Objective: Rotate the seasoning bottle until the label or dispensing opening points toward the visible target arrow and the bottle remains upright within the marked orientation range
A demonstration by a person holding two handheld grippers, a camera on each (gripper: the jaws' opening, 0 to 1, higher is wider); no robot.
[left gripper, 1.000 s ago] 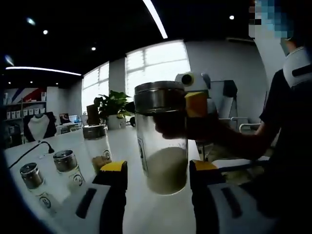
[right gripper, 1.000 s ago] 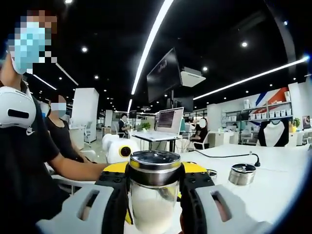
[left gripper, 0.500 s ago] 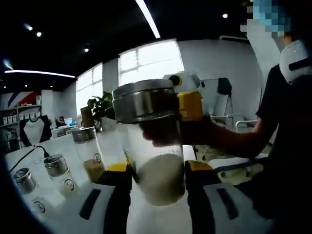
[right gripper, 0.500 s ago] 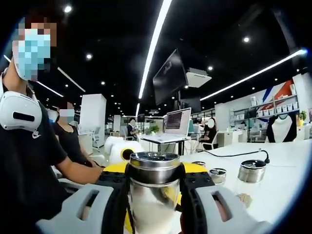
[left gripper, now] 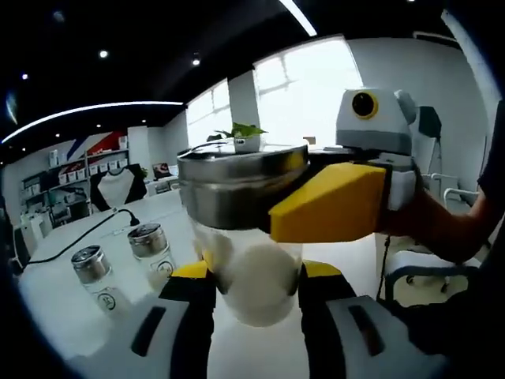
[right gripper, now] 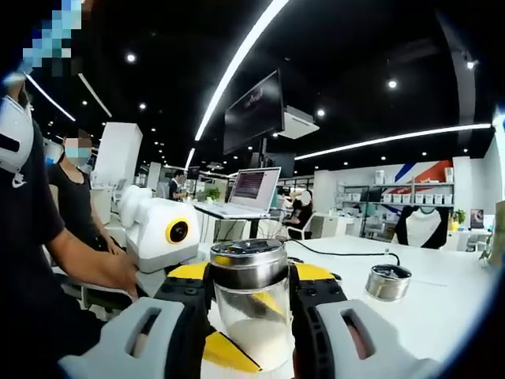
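- Table (left gripper: 95, 316) lies below, two spare shakers at 8 o'clock of the held one
- Seasoning bottle (right gripper: 251, 312) stands upright, long axis at 12 o'clock, right gripper (right gripper: 251, 294) fingers clamped below its steel cap
- Left gripper (left gripper: 248, 280) fingers flank its base; contact unclear

Yellow-tipped black jaws, grey bodies, black sleeve (right gripper: 31, 205)

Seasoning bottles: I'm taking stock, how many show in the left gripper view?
3: one bottle between the jaws at centre, two smaller bottles standing on the white table at left. Others may be hidden behind.
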